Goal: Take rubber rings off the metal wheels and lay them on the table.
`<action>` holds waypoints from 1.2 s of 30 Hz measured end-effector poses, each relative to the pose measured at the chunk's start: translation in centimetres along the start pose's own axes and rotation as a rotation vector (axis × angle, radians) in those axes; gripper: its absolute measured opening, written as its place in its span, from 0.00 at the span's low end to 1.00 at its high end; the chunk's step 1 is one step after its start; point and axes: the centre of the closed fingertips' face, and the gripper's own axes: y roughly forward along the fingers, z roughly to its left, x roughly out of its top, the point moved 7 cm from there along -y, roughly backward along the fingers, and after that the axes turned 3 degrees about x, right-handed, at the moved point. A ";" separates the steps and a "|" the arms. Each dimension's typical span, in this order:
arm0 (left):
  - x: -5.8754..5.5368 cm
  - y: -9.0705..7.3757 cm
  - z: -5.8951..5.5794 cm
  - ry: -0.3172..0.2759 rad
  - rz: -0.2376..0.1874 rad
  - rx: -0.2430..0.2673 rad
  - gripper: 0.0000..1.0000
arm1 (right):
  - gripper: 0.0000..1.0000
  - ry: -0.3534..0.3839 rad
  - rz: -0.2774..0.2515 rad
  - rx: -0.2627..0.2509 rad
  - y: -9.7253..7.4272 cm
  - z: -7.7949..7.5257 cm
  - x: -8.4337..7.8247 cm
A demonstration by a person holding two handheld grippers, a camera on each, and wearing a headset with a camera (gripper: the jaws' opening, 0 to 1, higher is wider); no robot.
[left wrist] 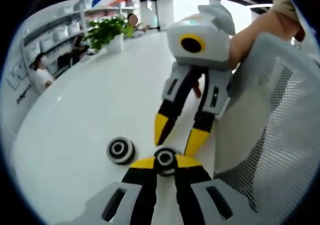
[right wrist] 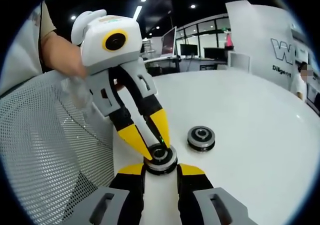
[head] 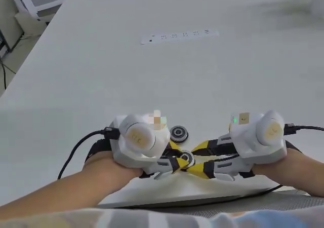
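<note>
My left claw (left wrist: pixel 165 163) and right claw (right wrist: pixel 161 170) meet tip to tip at the near edge of the white surface (head: pixel 152 86). Both are closed on one small metal wheel in a black rubber ring (right wrist: pixel 160 157) — the right's yellow tips on either side, the left's pinching its rim. A second ringed wheel (right wrist: pixel 201 137) lies flat just beyond, apart from both claws.

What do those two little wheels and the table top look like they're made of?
The wheel at the jaw tips: shiny silver centre with concentric rings, probably metal; matte black outer band, probably rubber. The loose wheel: same bright centre and dull black rim. The table: smooth white with a faint sheen, maybe laminate or painted board; the look leaves it open.
</note>
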 end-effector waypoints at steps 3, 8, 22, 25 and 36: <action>0.0 0.0 0.0 -0.002 -0.002 0.000 0.14 | 0.22 0.002 0.000 -0.001 -0.1 0.1 0.0; 0.0 0.0 0.0 -0.004 -0.003 0.000 0.14 | 0.21 -0.007 0.004 -0.003 -0.1 0.1 0.0; 0.0 0.0 0.0 -0.011 -0.001 0.004 0.14 | 0.09 -0.015 0.033 -0.011 -0.5 0.0 -0.3; 0.0 0.0 0.0 -0.010 -0.001 0.005 0.14 | 0.07 -0.019 0.036 -0.014 -0.5 0.0 -0.3; -0.1 -0.1 -0.1 -0.007 -0.001 0.005 0.13 | 0.02 -0.011 0.035 -0.028 -0.6 -0.2 -0.4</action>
